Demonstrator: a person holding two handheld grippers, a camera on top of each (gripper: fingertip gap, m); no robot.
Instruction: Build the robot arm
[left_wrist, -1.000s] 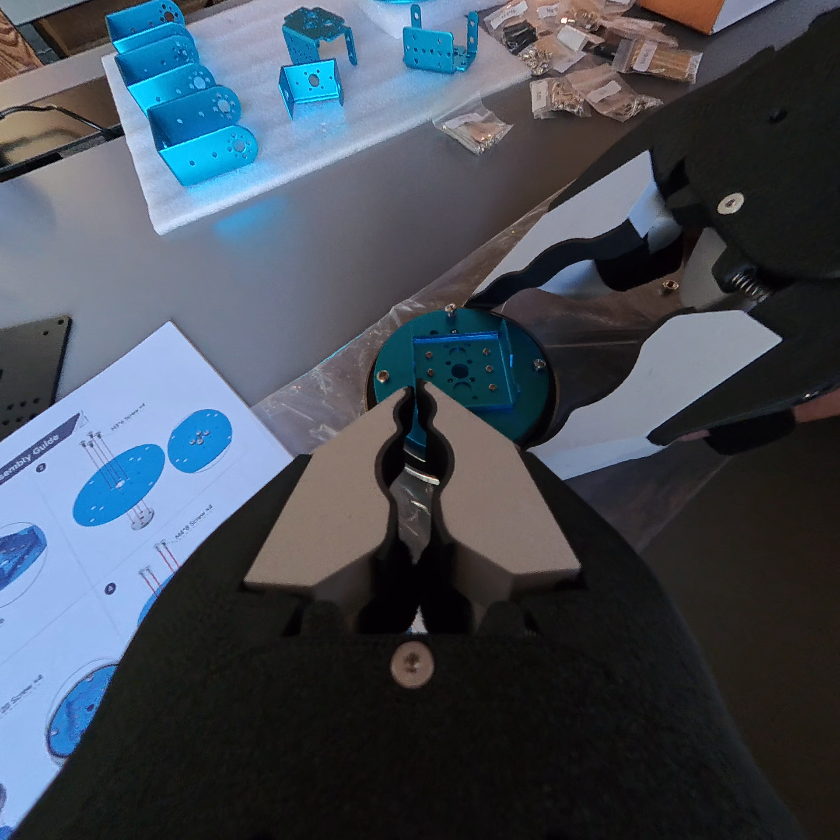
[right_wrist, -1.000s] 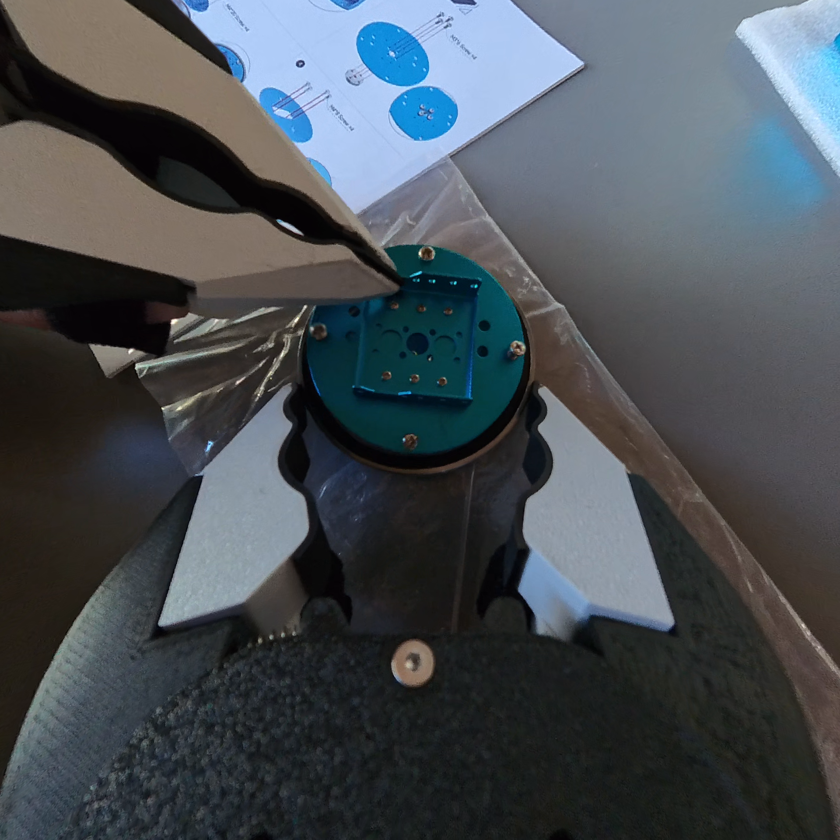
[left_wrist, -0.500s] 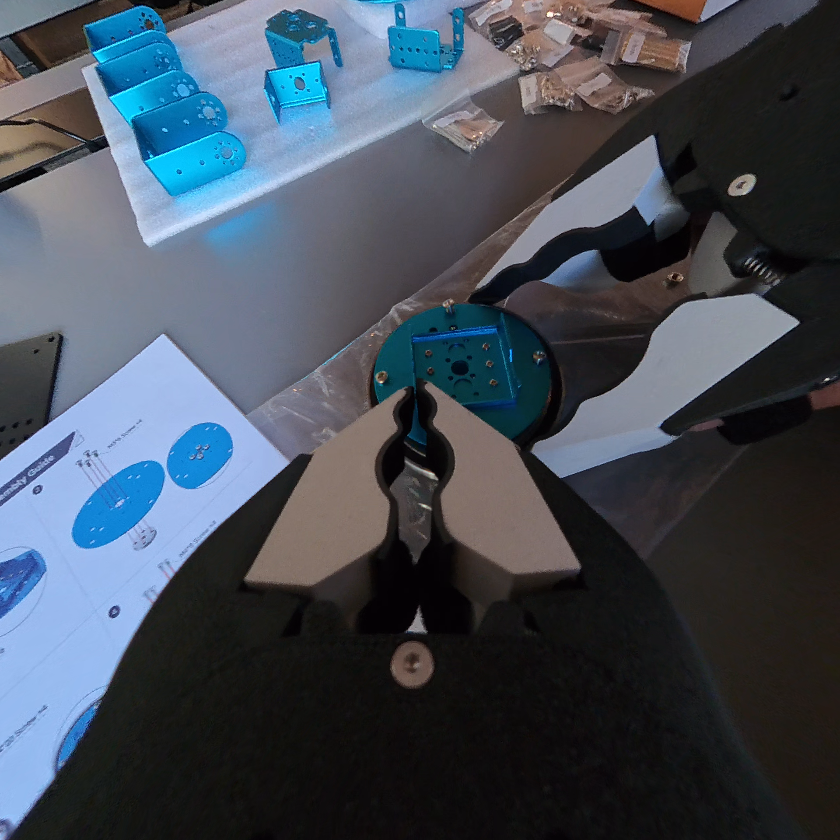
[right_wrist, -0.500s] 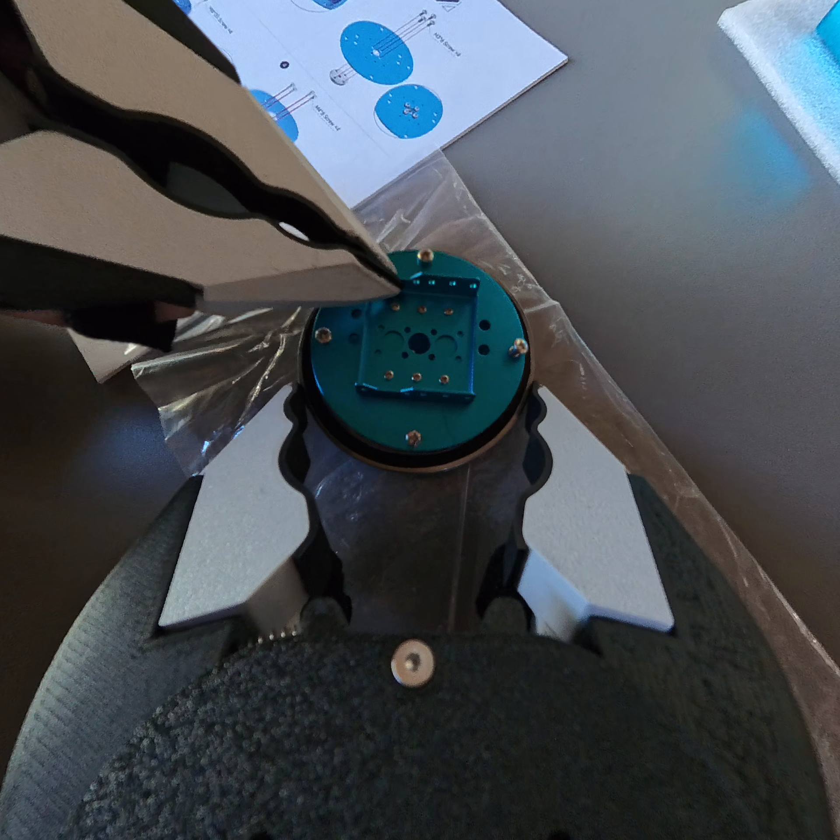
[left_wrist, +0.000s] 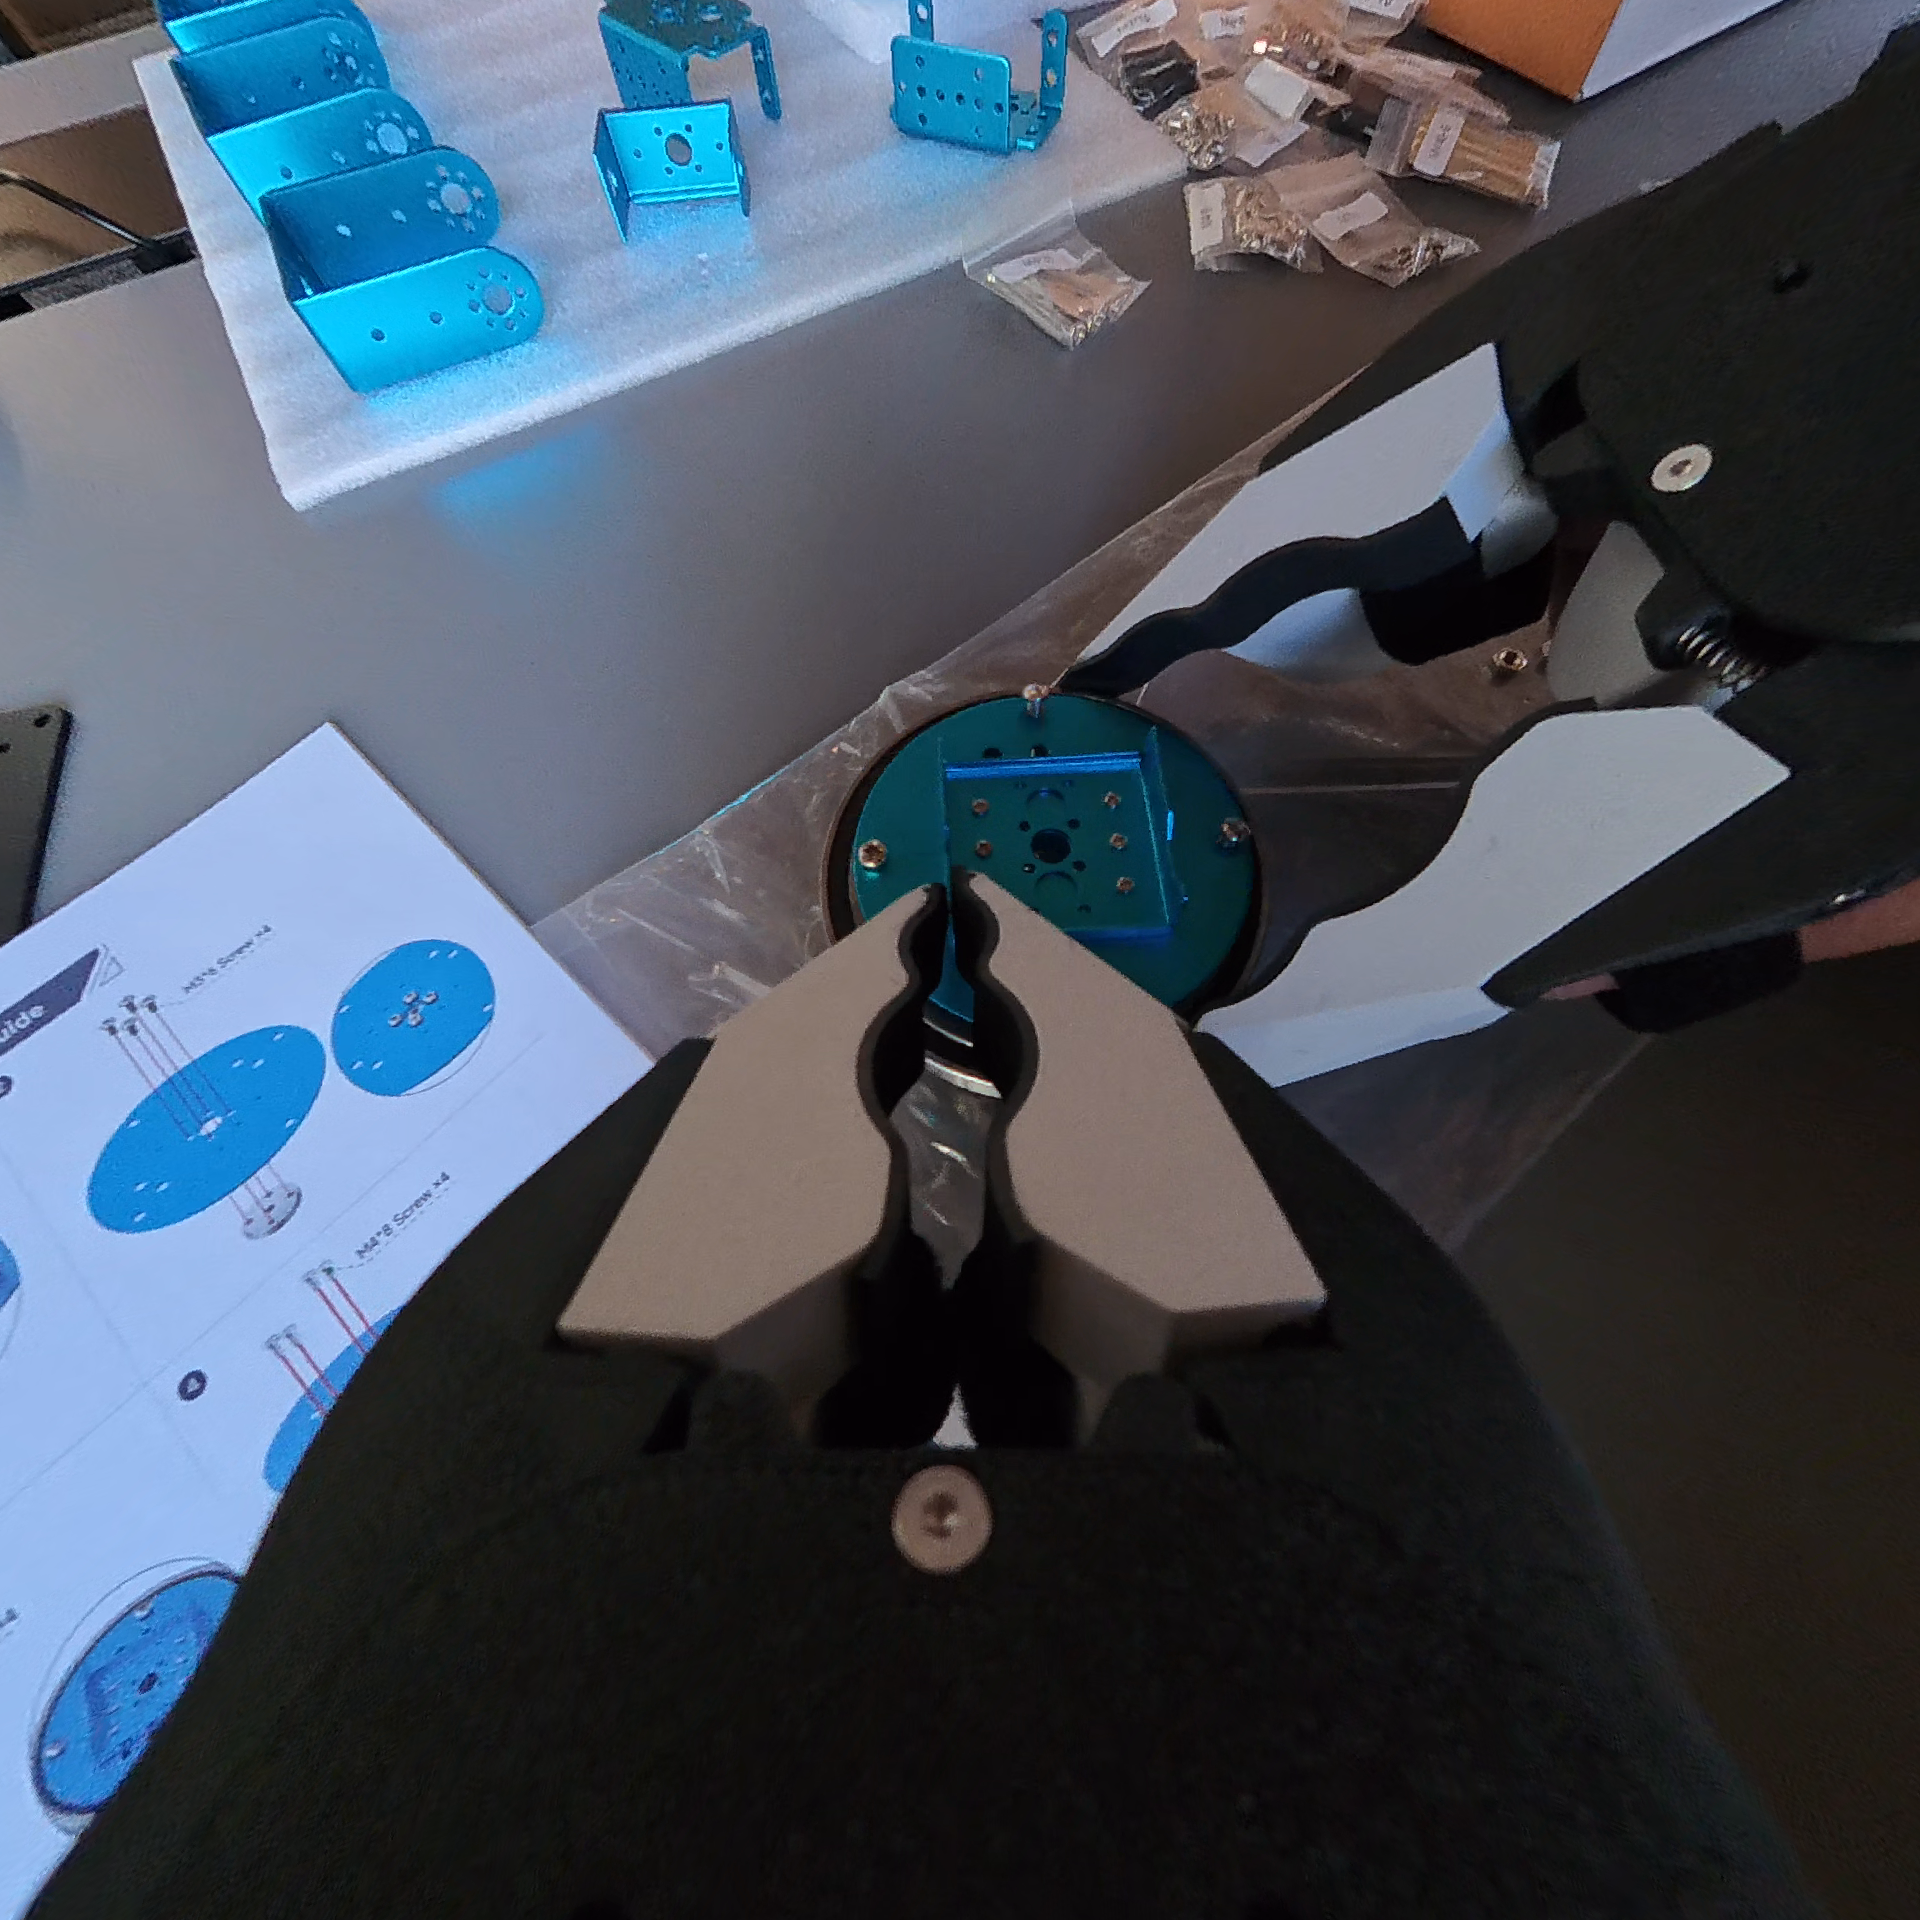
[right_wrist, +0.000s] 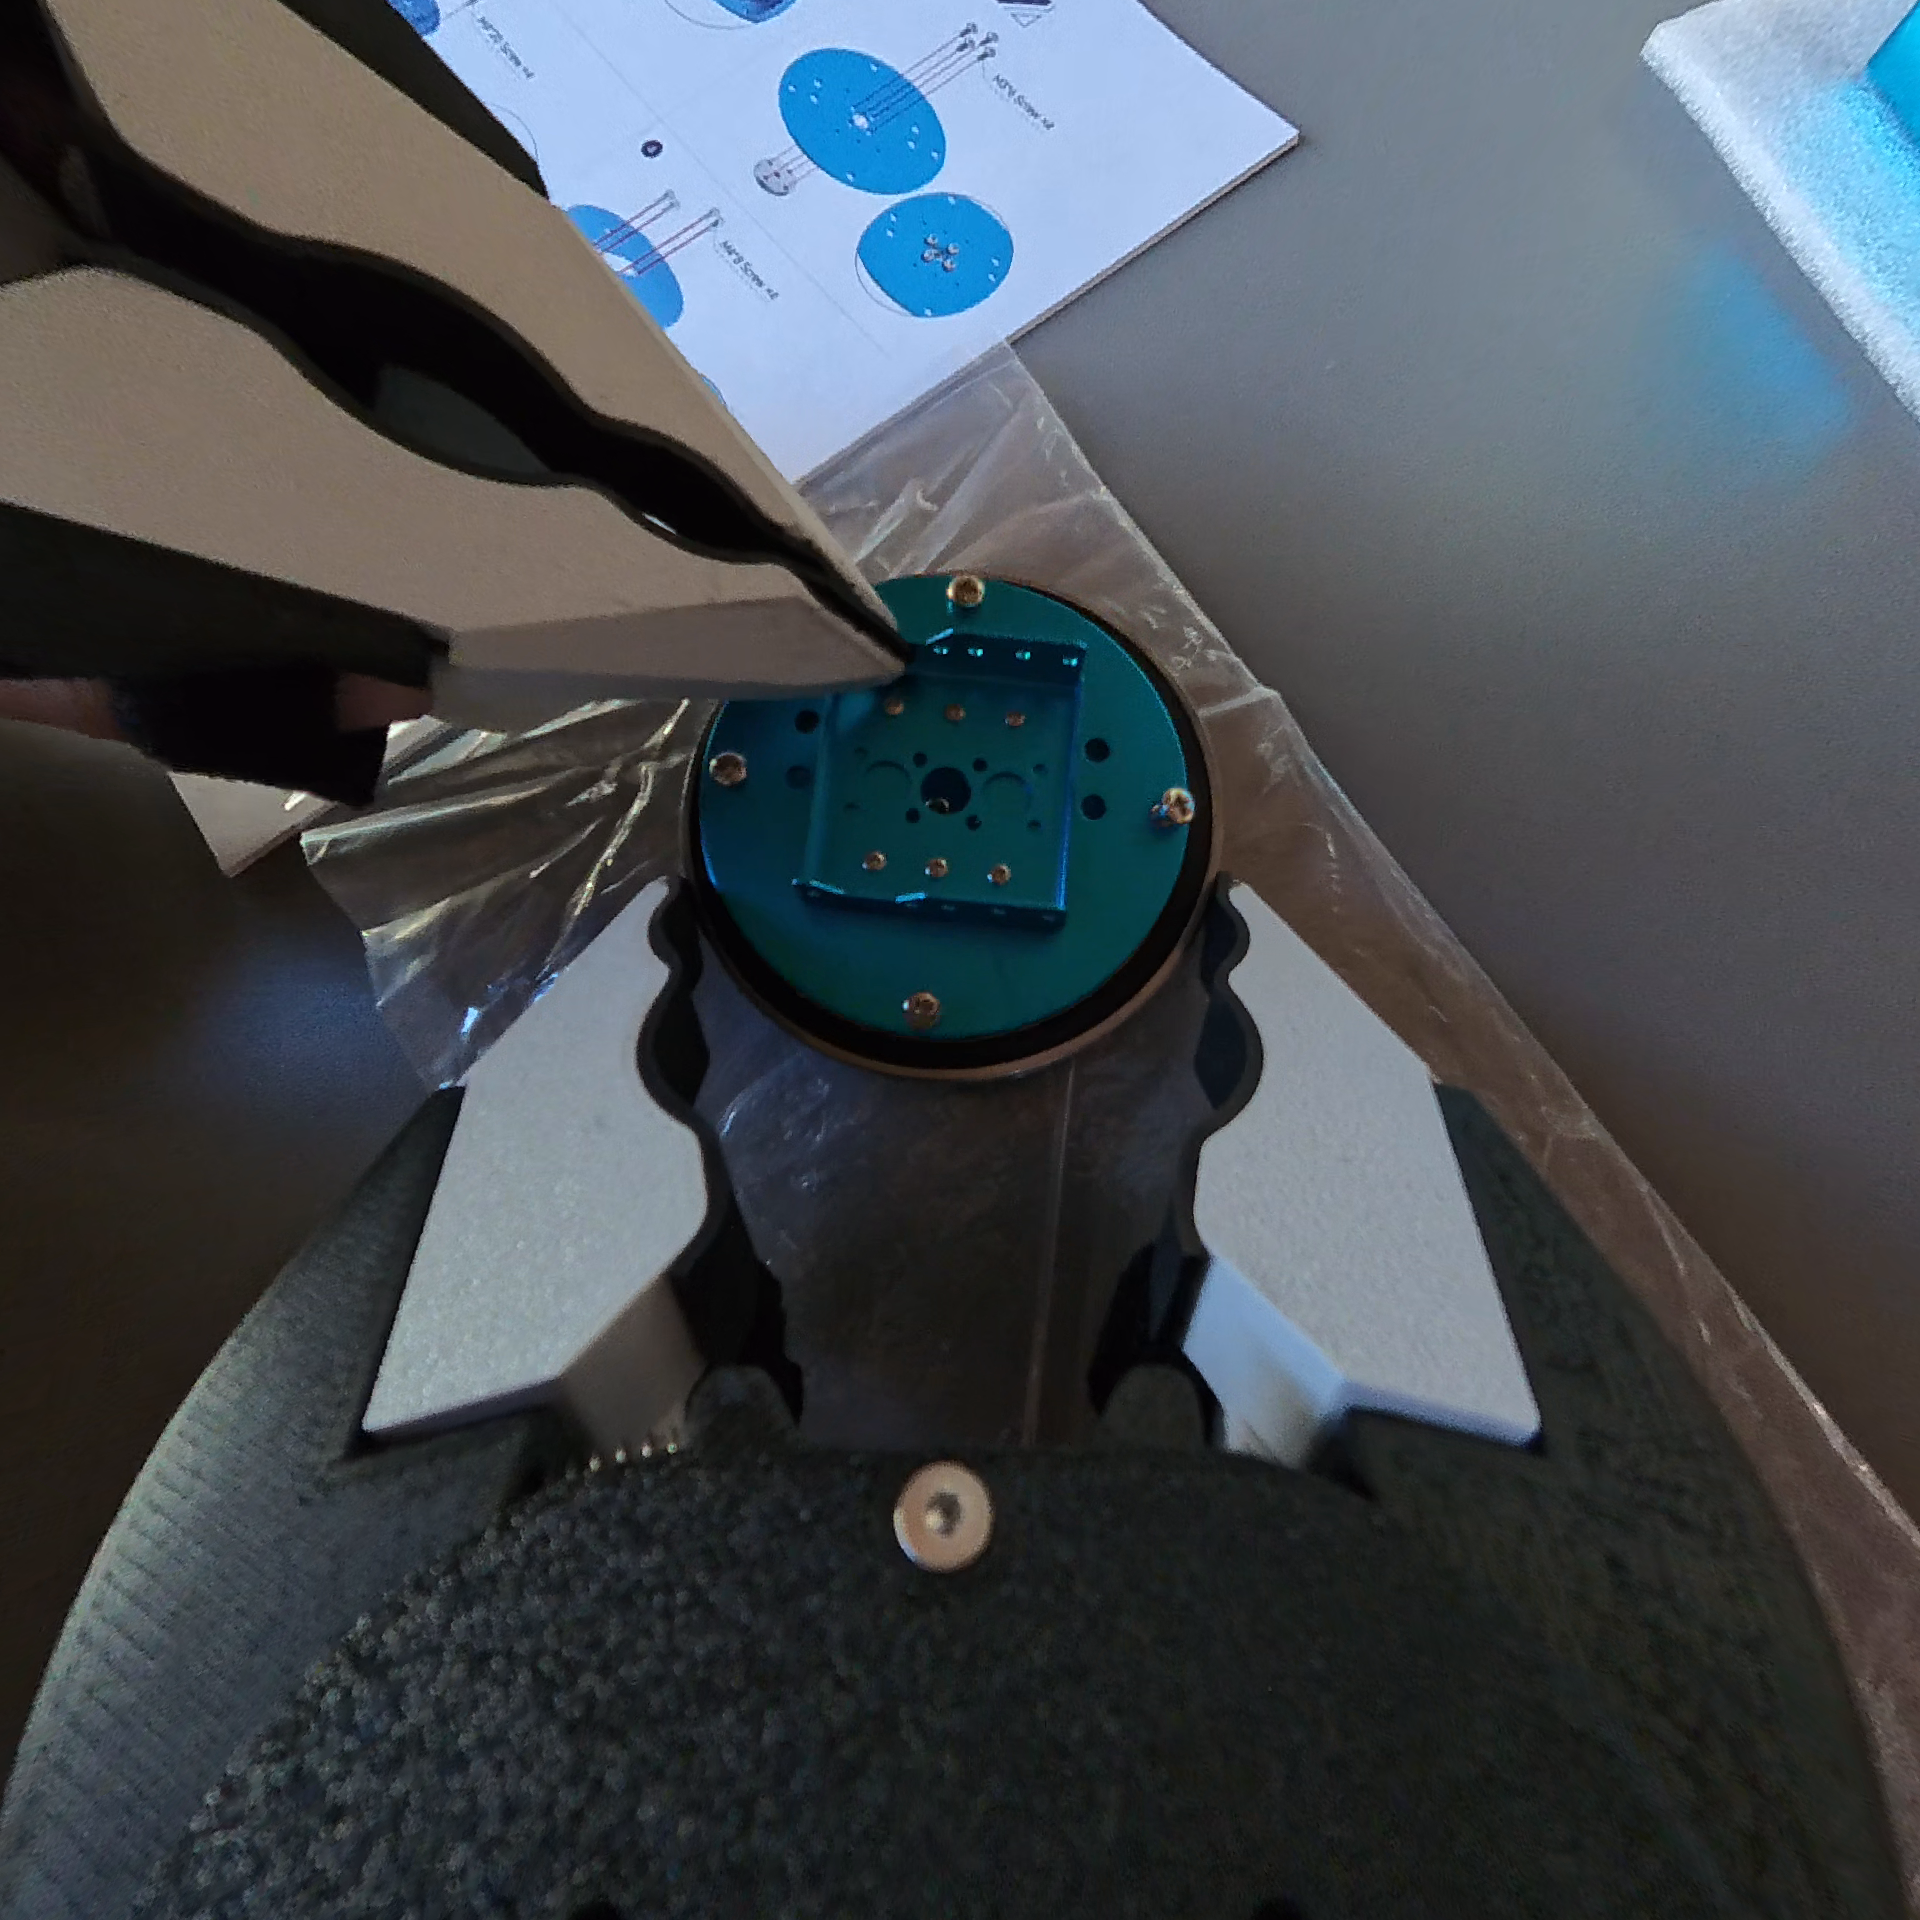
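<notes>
A teal round disc (left_wrist: 894, 805) with screws near its rim lies on a clear plastic bag (left_wrist: 707, 914) on the grey table. A small blue bracket (left_wrist: 1049, 831) sits on its middle. My left gripper (left_wrist: 951, 888) is shut, its tips pinching the end of one bracket wall; it also shows in the right wrist view (right_wrist: 894, 665). My right gripper (right_wrist: 945, 904) straddles the disc (right_wrist: 935, 966), one fingertip against each side of its rim; it comes in from the right in the left wrist view (left_wrist: 1153, 821). The bracket (right_wrist: 940, 790) shows several small screw heads.
A printed instruction sheet (left_wrist: 260, 1039) lies left of the disc. A white foam sheet (left_wrist: 727, 291) at the back carries several blue brackets (left_wrist: 416, 301). Small bags of screws (left_wrist: 1299, 218) and an orange and white box (left_wrist: 1558, 42) lie at back right. A black plate (left_wrist: 26, 800) is at far left. About 4 cm separates my left fingertips from my right. Left tips and right tips are each some 25 cm from the black plate (left_wrist: 26, 800).
Both grippers keep their hold on the disc and bracket. The views have only shifted slightly.
</notes>
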